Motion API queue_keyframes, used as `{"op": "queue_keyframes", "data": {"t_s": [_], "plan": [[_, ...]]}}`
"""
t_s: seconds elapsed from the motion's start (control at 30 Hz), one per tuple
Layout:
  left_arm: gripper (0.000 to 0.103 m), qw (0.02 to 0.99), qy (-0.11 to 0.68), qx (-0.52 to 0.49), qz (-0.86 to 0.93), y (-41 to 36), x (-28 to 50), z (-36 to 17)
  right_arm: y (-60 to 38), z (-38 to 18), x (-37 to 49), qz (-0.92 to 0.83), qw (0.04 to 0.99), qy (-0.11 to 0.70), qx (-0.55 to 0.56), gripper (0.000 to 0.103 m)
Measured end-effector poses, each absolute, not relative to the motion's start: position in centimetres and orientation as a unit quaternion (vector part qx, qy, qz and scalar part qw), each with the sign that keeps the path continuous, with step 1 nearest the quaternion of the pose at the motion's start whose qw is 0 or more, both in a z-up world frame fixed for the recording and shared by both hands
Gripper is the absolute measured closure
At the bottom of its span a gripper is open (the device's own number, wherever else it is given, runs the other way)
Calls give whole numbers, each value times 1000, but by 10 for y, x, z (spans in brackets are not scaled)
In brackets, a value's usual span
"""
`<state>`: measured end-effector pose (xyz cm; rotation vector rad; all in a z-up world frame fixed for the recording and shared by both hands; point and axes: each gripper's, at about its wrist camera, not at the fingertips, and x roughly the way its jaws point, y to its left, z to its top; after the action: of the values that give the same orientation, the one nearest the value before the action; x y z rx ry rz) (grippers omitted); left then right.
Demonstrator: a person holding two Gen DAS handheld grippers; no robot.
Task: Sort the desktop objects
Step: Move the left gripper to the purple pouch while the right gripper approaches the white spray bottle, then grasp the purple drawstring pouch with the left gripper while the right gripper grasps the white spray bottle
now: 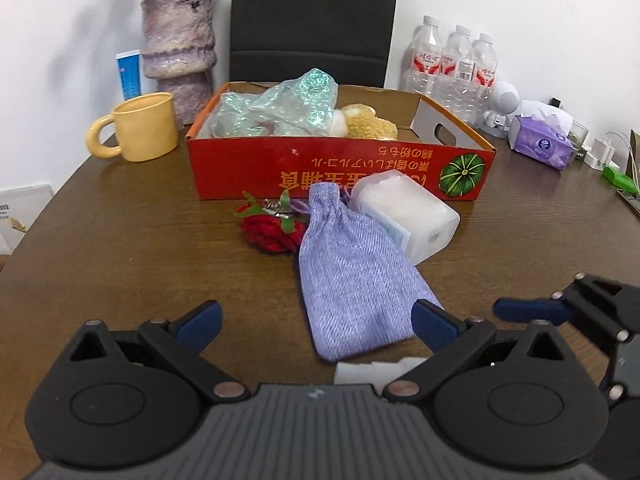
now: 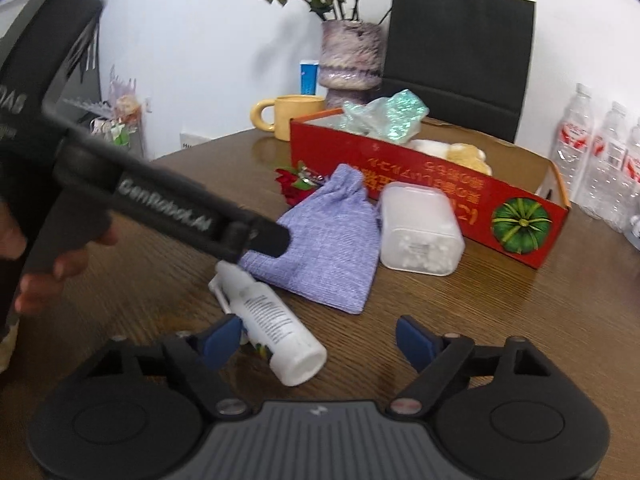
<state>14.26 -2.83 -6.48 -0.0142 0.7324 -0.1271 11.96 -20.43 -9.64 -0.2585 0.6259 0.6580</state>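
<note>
A lilac drawstring pouch (image 1: 352, 272) lies on the brown table in front of a red cardboard box (image 1: 340, 168). A red fabric rose (image 1: 272, 228) and a clear cotton-swab tub (image 1: 408, 212) lie beside the pouch. My left gripper (image 1: 316, 320) is open, its fingers on either side of the pouch's near end. In the right wrist view a white spray bottle (image 2: 276, 324) lies between the fingers of my open right gripper (image 2: 320, 340), near the pouch (image 2: 324, 240), tub (image 2: 416, 232) and box (image 2: 432, 196). The left gripper's arm (image 2: 168, 208) crosses that view.
The box holds a shiny plastic bag (image 1: 280, 108) and a plush toy (image 1: 372, 124). A yellow mug (image 1: 140, 128) and a vase (image 1: 180, 48) stand left of it. Water bottles (image 1: 452, 64), a tissue pack (image 1: 540, 144) and a black chair (image 1: 312, 20) are behind.
</note>
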Motion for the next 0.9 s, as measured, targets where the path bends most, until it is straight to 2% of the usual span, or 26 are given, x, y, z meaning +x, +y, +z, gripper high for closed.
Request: {"op": "queue_keyframes", "data": {"t_s": [0.2,0.27,0.3,0.47,0.53,0.9], "plan": [[1,928,364,2,-83,-27,150,-71,-198,-98,122,316,891,299,-132,35],[1,928,362,9,-88,-27,151,-71,-197,-98,122,317,891,297,-133,45],[1,928,360,13,-90,-27,151,-72,-197,-98,122,318,891,297,-133,55],[2,930,353,30,-98,-29,150,-73,-201,-98,119,306,895,290,-144,56],[2,929,353,39,-103,-30,150,-74,-202,-98,120,302,896,289,-147,63],[2,923,350,102,-123,-47,153,-76,-211,-98,119,284,900,287,-163,67]]}}
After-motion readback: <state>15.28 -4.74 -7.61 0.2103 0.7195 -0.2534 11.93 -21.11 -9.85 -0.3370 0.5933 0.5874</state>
